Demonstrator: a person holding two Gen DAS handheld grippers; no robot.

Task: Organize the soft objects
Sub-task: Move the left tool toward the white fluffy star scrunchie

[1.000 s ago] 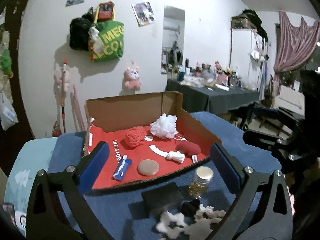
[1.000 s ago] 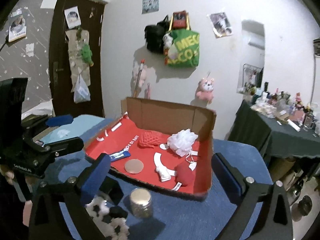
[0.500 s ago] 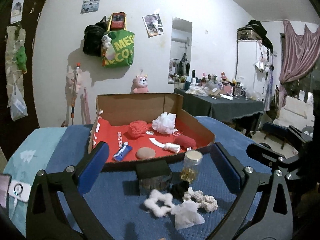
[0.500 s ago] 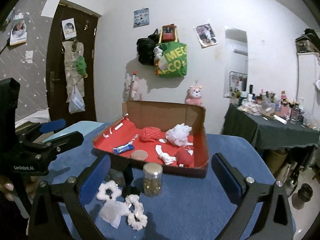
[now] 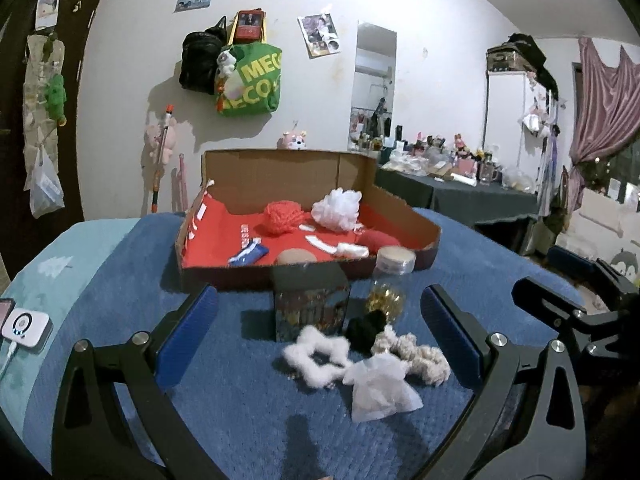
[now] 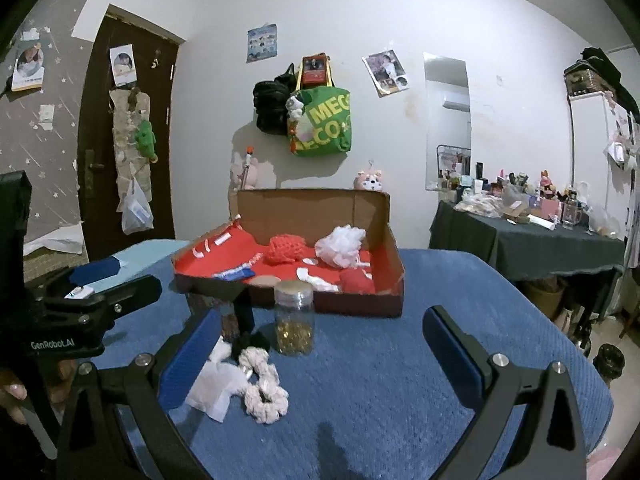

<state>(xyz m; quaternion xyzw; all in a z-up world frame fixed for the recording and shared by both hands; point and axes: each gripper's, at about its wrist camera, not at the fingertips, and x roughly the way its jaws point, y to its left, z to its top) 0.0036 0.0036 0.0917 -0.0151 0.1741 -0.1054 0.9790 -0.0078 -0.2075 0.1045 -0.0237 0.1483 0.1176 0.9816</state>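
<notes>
A cardboard box (image 5: 424, 236) (image 6: 360, 304) with a red lining sits on the blue blanket. It holds a red knitted ball (image 5: 282, 216) (image 6: 286, 249), a white pouf (image 5: 338, 210) (image 6: 340, 245), a dark red soft item (image 5: 376, 240) (image 6: 356, 280) and small bits. In front lie a white fluffy scrunchie (image 5: 316, 356), a black scrunchie (image 5: 366, 328) (image 6: 250, 340), a cream scrunchie (image 5: 416, 354) (image 6: 262, 384) and a white cloth pouch (image 5: 380, 390) (image 6: 214, 386). My left gripper (image 5: 320, 332) is open above them. My right gripper (image 6: 320, 344) is open, just right of them.
A dark small box (image 5: 310, 304) (image 6: 228, 312) and a glass jar (image 5: 392, 280) (image 6: 294, 316) of gold bits stand between the pile and the cardboard box. A white device (image 5: 24, 326) lies at the far left. A cluttered dark table (image 6: 528, 236) stands at the right.
Both grippers have pulled back and lowered. The scrunchies and the pouch have come fully into view. Nothing was taken hold of.
</notes>
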